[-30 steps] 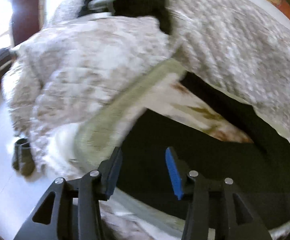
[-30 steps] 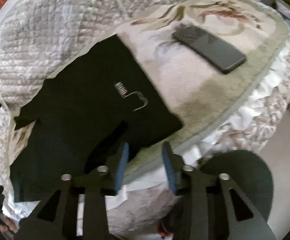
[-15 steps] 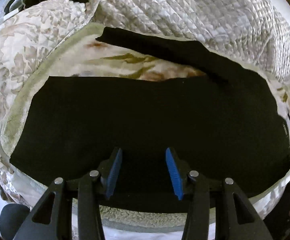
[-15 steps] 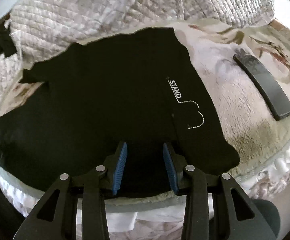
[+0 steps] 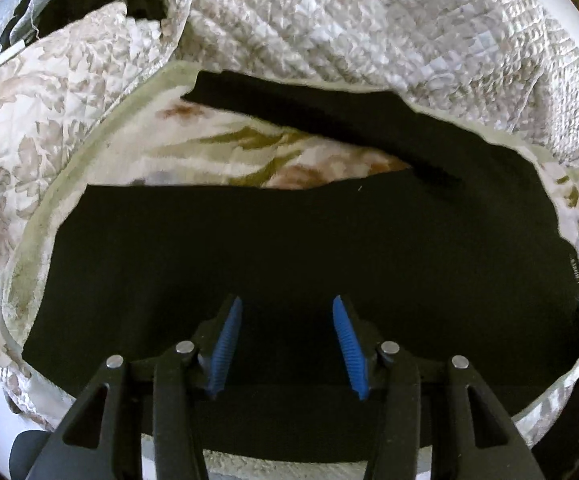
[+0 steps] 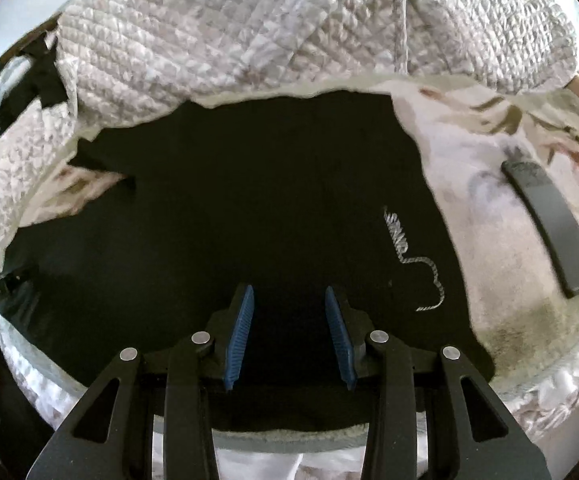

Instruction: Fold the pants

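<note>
Black pants (image 5: 289,248) lie spread flat on a floral bed cover (image 5: 249,148), legs running to the left, the far leg (image 5: 289,108) angled away under the quilt's edge. In the right wrist view the pants (image 6: 249,200) show white stitched lettering (image 6: 399,236) near the waist end. My left gripper (image 5: 287,308) is open and empty, hovering over the near leg. My right gripper (image 6: 289,296) is open and empty over the pants' near edge by the waist.
A bunched white quilt (image 5: 369,20) lies heaped behind the pants, also in the right wrist view (image 6: 249,32). A dark phone (image 6: 549,228) lies on the bed cover right of the pants. The bed's near edge (image 6: 289,440) runs just under the grippers.
Both grippers have swung in from the bed's sides and now face the pants squarely from the near edge. Both stayed open and empty. The pants have not moved.
</note>
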